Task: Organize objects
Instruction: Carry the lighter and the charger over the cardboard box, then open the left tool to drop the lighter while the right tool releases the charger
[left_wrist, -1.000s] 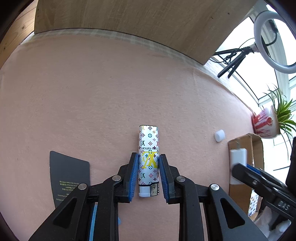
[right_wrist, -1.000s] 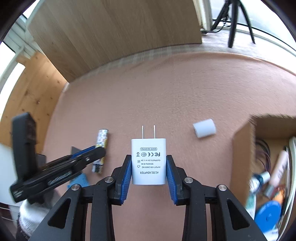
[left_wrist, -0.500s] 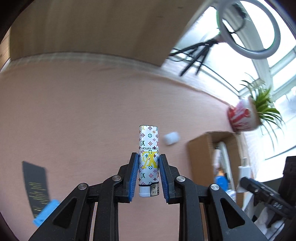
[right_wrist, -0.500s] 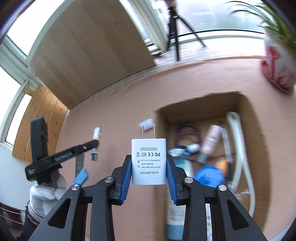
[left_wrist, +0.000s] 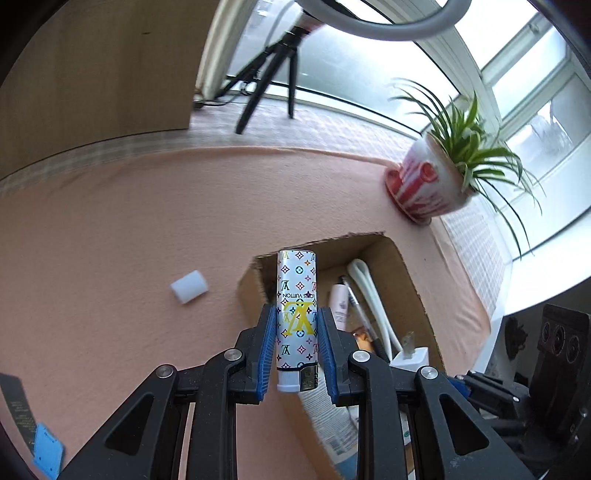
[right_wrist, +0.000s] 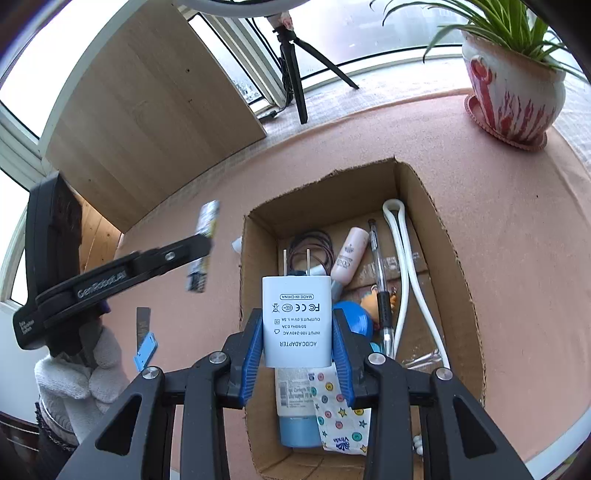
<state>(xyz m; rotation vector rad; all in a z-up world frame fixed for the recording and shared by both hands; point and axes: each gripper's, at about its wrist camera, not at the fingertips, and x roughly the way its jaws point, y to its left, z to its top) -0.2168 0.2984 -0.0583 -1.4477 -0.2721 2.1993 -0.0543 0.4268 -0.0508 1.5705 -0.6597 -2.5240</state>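
Observation:
My left gripper (left_wrist: 297, 332) is shut on a white patterned lighter (left_wrist: 297, 295), held upright above the near left edge of an open cardboard box (left_wrist: 410, 280). My right gripper (right_wrist: 297, 328) is shut on a white AC adapter (right_wrist: 296, 317), prongs pointing away, hanging over the inside of the same box (right_wrist: 454, 258). In the right wrist view the left gripper (right_wrist: 201, 247) with the lighter (right_wrist: 205, 225) shows at left, held by a white-gloved hand (right_wrist: 81, 373). The adapter (left_wrist: 413, 356) also shows in the left wrist view.
The box holds a white cable (right_wrist: 402, 266), a pen (right_wrist: 380, 280), a pink tube (right_wrist: 351, 254), hair ties, a blue tube and a tissue pack. A small white cylinder (left_wrist: 189, 287) lies left of it. A potted plant (right_wrist: 513, 92) stands behind; a black card (right_wrist: 142, 325) and blue piece (right_wrist: 144, 350) lie left.
Both grippers have swung right from the bare pink cloth to above the box, each rising a little with its object still held. The black card has slid to the left edge.

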